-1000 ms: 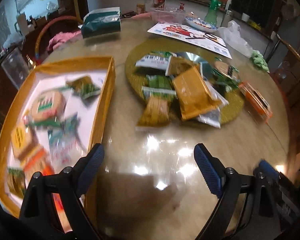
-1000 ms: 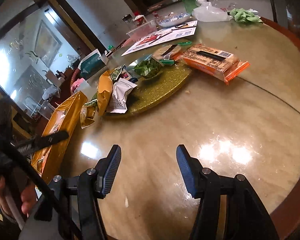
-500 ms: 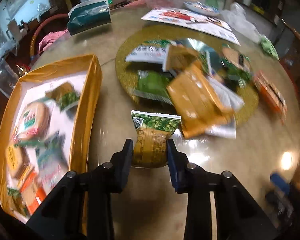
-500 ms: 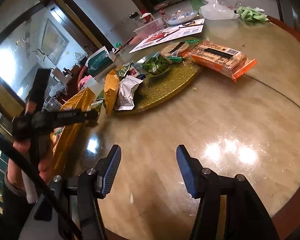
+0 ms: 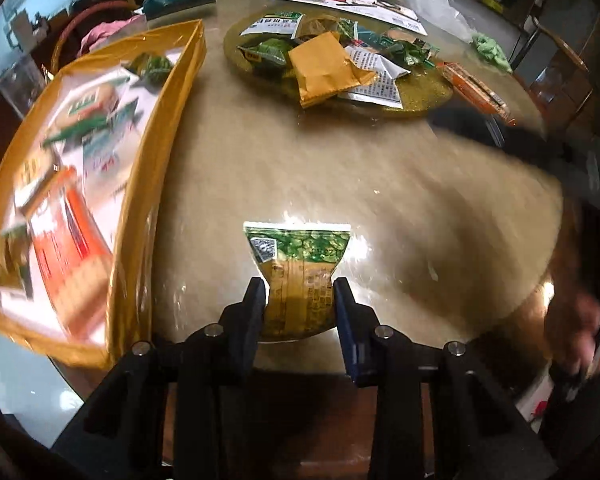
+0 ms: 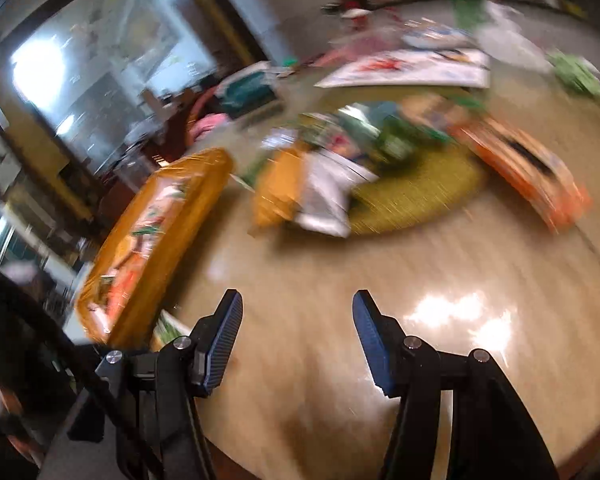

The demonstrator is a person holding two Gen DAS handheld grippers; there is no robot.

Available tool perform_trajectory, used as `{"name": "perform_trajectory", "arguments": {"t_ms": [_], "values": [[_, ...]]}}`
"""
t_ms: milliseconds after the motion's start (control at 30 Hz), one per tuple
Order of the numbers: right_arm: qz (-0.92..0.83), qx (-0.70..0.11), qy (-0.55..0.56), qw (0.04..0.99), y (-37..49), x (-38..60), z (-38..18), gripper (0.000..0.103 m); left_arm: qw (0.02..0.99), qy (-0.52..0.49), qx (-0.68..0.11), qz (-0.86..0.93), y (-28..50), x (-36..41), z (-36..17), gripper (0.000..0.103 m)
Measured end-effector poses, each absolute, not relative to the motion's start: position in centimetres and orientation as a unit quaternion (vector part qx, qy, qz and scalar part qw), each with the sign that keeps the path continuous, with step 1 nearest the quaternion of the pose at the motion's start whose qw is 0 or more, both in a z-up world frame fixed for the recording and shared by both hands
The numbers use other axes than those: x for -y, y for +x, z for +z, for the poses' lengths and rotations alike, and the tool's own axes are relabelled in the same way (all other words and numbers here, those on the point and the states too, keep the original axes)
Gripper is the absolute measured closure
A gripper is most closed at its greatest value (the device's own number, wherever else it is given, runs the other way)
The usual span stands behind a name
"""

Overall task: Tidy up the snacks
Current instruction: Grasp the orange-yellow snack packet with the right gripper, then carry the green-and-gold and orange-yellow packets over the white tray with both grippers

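Green-and-yellow snack packet (image 5: 300,276) sits clamped between the pads of the left gripper (image 5: 300,308), whose jaws have just been closing onto it, above the glossy bench (image 5: 284,168). Yellow tray (image 5: 140,184) of sorted snacks lies at 10 o'clock; gold round mat (image 5: 420,92) with loose packets at 12 o'clock. Right gripper (image 6: 298,332) stands partly open, holding nothing.
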State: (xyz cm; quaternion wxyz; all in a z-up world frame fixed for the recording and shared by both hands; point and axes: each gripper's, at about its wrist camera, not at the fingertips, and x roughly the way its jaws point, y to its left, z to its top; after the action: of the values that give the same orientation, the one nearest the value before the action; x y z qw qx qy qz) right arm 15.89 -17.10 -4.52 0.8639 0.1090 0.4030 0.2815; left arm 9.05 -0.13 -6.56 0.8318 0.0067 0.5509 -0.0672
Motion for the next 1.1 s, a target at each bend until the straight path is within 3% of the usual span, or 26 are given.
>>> {"name": "perform_trajectory", "arguments": {"t_ms": [167,400,467,633,967,1067,1100], "values": [[0.284,-0.402,0.026,0.870,20.1,12.4,-3.2,0.045,0.835,-0.029,-0.545,-0.074,8.4,-0.8,-6.7,0.067],[0.249,-0.446,-0.020,0.859,24.8,8.7,-6.3,0.046,0.835,-0.048,-0.542,-0.080,8.0,-1.8,-6.6,0.067],[0.234,-0.446,-0.030,0.863,24.3,8.6,-6.7,0.059,0.835,-0.050,-0.542,-0.079,7.9,-2.0,-6.5,0.067],[0.238,-0.442,-0.013,0.865,20.7,10.3,-6.8,0.068,0.837,-0.044,-0.539,-0.081,7.4,-2.0,-6.4,0.067],[0.273,-0.439,0.059,0.854,9.4,17.7,-7.7,0.069,0.842,-0.022,-0.533,-0.081,7.1,-1.0,-6.5,0.067],[0.253,-0.437,0.066,0.861,7.9,19.2,-7.6,0.065,0.840,-0.018,-0.536,-0.084,7.2,-0.6,-6.6,0.066],[0.244,-0.435,0.074,0.864,7.7,19.7,-7.4,0.058,0.840,-0.021,-0.535,-0.087,7.2,-0.5,-6.6,0.066]]}}
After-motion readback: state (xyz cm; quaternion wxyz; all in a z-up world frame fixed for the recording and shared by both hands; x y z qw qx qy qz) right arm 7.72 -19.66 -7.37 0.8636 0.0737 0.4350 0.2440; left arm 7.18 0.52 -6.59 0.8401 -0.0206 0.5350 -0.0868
